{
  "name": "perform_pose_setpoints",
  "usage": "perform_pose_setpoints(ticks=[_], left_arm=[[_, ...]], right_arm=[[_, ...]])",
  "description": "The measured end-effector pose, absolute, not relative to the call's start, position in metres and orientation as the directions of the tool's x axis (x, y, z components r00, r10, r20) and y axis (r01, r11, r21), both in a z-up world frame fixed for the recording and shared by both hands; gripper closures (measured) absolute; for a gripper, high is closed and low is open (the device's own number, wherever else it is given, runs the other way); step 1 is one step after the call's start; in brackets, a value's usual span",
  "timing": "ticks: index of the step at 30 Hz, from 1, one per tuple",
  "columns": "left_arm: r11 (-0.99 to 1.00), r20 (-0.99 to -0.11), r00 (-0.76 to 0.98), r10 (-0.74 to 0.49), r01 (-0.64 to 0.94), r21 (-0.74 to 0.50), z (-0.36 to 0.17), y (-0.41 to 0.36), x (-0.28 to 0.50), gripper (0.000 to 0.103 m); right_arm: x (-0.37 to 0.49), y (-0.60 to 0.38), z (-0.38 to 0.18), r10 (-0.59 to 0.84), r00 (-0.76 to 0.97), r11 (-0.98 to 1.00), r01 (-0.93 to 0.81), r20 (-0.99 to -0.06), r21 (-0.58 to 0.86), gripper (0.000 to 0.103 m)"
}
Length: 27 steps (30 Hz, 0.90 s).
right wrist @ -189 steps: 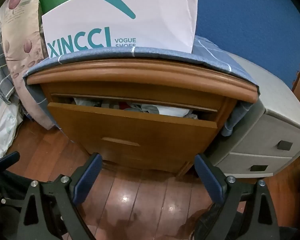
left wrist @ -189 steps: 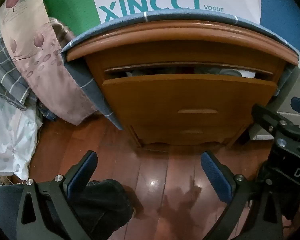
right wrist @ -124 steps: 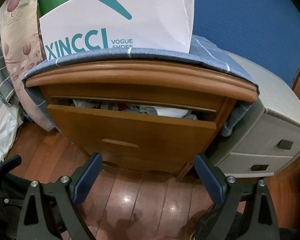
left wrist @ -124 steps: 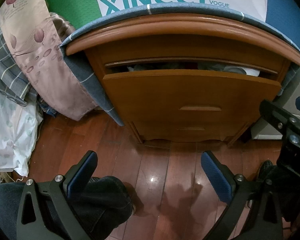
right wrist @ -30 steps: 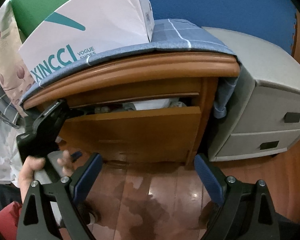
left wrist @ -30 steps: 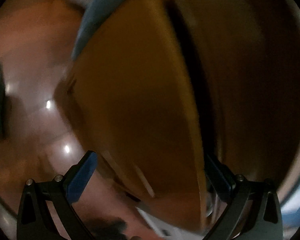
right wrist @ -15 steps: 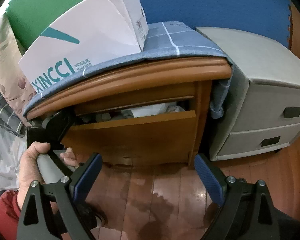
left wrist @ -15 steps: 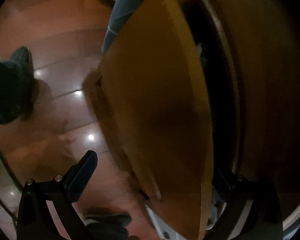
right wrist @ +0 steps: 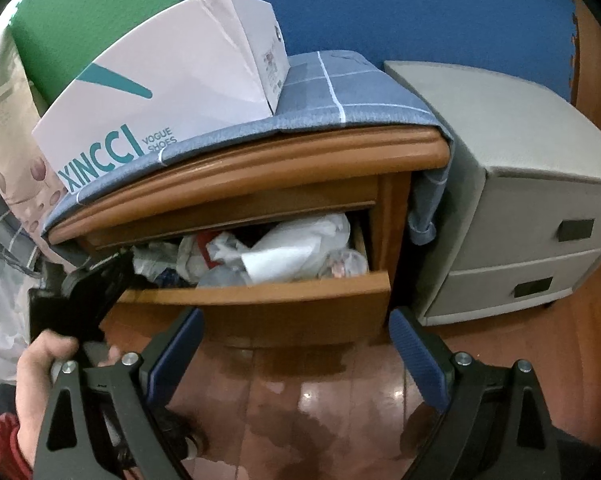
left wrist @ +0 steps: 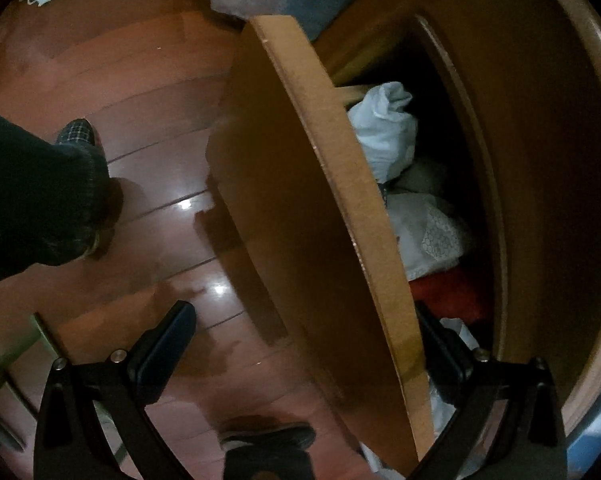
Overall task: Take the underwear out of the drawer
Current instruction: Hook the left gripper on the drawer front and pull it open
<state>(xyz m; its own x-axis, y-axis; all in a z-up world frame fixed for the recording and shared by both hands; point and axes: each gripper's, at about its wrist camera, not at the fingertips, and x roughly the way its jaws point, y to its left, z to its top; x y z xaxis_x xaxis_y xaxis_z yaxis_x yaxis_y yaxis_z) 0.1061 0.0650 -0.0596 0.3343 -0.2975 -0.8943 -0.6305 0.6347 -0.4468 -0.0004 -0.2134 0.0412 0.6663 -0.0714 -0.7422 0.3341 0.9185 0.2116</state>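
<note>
The wooden drawer point(right wrist: 260, 296) of the nightstand stands partly pulled out, crammed with crumpled clothes. In the right wrist view a white garment point(right wrist: 296, 248) lies on top with a bit of red beside it. The left wrist view, turned sideways, shows a lace-edged white piece point(left wrist: 432, 236) and a red piece point(left wrist: 448, 292) behind the drawer front point(left wrist: 332, 216). My left gripper point(left wrist: 300, 344) is open and straddles that front panel, one finger inside the drawer and one outside. It also shows as the left gripper point(right wrist: 92, 288) at the drawer's left end, held by a hand point(right wrist: 40, 364). My right gripper point(right wrist: 296, 354) hangs open before the drawer, holding nothing.
A white shoe box point(right wrist: 168, 88) sits on a blue checked cloth point(right wrist: 340, 92) covering the nightstand top. A grey plastic drawer unit point(right wrist: 520, 200) stands to the right. Bedding point(right wrist: 4, 160) piles up on the left. A person's slippered feet point(left wrist: 76, 136) are on the wooden floor point(right wrist: 340, 400).
The drawer has slid further out, exposing more of the clothes. My left gripper stays hooked over its front panel and has moved back with it. The right gripper has risen slightly.
</note>
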Motion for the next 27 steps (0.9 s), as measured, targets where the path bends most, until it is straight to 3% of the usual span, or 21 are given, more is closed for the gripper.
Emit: perform_pose_setpoints(ticks=[27], left_arm=[[0.661,-0.897,0.271,-0.349,-0.608,-0.441,-0.074,0.081,0.053,0.000]], right_arm=[[0.003,-0.202,0.032,-0.090,0.647,0.938,0.311,-0.758,0.154,0.007]])
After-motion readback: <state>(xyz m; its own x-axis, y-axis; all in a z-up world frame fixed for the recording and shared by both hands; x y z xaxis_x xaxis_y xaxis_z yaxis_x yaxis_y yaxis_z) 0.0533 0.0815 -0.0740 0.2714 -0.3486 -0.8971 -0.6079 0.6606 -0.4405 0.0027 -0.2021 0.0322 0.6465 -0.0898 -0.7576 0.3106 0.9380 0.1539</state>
